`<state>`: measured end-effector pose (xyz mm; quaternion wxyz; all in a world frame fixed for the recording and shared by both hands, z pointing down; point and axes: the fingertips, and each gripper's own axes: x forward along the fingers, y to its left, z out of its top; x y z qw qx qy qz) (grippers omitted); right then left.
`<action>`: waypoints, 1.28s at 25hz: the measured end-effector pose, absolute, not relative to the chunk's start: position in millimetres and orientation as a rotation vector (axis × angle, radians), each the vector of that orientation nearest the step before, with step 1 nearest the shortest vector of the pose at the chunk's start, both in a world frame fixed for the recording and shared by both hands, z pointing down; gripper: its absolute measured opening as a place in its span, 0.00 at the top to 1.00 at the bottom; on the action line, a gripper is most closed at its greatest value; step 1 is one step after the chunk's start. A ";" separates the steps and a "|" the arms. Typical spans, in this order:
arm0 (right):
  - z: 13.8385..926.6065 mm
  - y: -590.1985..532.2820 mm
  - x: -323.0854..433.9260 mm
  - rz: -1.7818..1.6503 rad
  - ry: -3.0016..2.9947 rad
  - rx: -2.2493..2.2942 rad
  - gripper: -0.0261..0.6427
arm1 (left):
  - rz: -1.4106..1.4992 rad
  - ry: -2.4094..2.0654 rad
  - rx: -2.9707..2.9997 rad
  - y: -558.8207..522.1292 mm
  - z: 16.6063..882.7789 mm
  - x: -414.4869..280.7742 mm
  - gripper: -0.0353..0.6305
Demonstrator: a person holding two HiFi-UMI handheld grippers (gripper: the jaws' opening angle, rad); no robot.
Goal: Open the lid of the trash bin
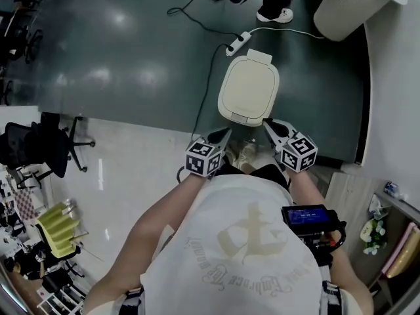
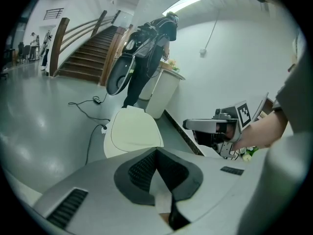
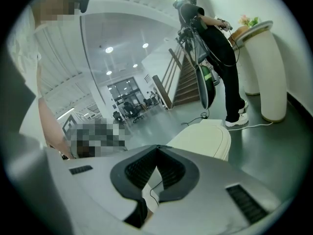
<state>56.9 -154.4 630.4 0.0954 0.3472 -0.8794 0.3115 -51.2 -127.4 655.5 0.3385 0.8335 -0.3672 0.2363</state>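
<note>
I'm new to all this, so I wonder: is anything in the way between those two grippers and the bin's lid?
Nothing visible. The lid lies closed just ahead of the left gripper and right gripper, both empty, with only open air between. A cable lies to its left, off the lid.

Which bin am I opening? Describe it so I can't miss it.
On the dark floor, just this side of the white power strip, stands the bin. It is low, with a flat, rounded-square cream lid, unlike the tall pale container by the wall.
</note>
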 end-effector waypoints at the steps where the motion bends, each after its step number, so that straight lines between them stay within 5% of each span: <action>1: 632.9 -154.8 56.7 0.926 -2.603 1.030 0.95 | 0.619 -0.957 2.168 -128.0 658.8 -50.6 0.93; 32: 682.6 -162.8 97.1 1.069 -2.513 1.199 0.95 | 1.060 -0.919 2.051 -173.2 762.9 -14.0 0.92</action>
